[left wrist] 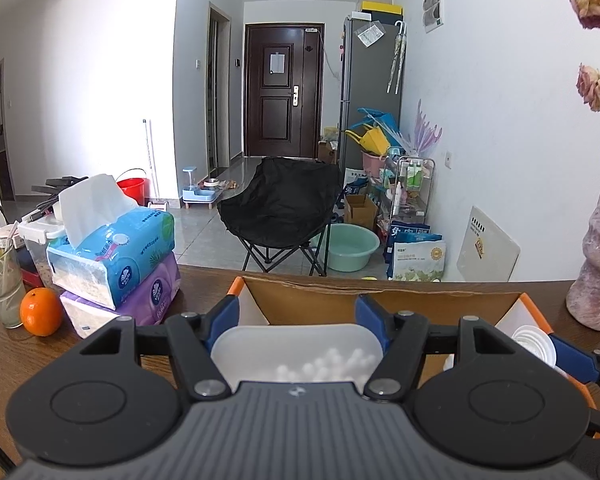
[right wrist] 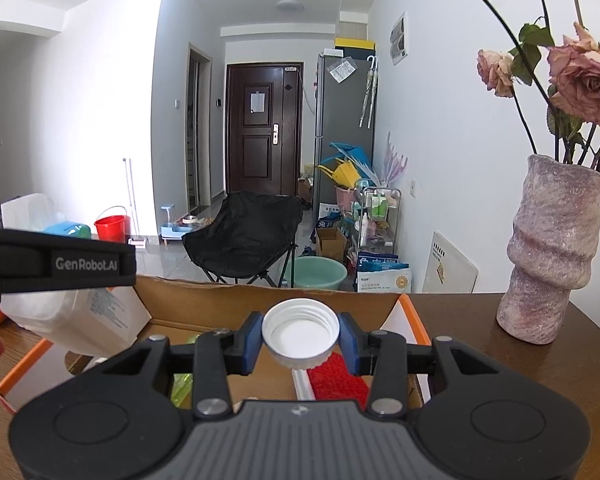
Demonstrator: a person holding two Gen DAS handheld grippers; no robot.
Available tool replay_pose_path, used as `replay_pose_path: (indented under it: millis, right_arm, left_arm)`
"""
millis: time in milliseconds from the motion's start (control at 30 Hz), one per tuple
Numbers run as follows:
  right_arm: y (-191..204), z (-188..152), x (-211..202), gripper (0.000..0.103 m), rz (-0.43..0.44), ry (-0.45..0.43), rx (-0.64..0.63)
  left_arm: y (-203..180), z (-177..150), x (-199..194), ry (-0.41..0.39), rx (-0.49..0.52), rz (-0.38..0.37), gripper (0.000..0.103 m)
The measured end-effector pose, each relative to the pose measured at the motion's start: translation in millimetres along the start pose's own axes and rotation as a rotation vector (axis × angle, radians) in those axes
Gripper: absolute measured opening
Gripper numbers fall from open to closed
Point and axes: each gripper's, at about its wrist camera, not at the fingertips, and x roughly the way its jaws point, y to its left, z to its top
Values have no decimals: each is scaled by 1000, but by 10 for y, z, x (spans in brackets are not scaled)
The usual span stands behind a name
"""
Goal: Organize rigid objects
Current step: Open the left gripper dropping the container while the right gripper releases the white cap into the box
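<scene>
Left fingers point(left wrist: 296, 320) clasp a cotton-swab tub point(left wrist: 296, 354); right fingers point(right wrist: 300, 338) pinch a white cap point(right wrist: 300, 332).

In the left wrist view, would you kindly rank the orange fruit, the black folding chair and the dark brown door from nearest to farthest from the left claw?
1. Orange fruit, on the table at left.
2. Black folding chair, on the floor beyond the table.
3. Dark brown door, at the hallway's end.

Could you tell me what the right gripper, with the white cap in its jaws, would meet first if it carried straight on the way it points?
Probably the far wall of the cardboard box: the right gripper holds the white cap over the box's inside, aimed slightly downward. Depth is unclear, so it might reach the box floor first.
</scene>
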Motion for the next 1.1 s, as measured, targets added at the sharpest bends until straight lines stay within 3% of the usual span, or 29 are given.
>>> replay_pose_path:
  millis: [533,600,633,700,733,800,967,1100]
  right_arm:
    - [-31,-45,121,40,5,45,-4]
    - [-37,-49,131,41,0,51,-4]
    - [-41,-49,131,44,-5,54,-1]
    - [-56,-43,123,68,-18,58,8]
    - [-65,-39,111,74,-30,54,12]
    - [-75,-31,75,87,-55,42,11]
    - [-112,-9,11,101,-65,29,5]
    - [-126,-11,-19,103,-63,18,7]
  left_arm:
    - [-1,-81,156,48,7,-38,67]
    - [5,-86,161,51,5,-18,73]
    - [9,-86,158,50,4,-9,80]
    - [19,-89,145,45,5,5,90]
    - [23,-92,138,44,7,15,96]
    - [52,-90,134,43,5,22,100]
    - [122,-76,115,48,-14,32,103]
    - [145,-71,122,60,-20,43,103]
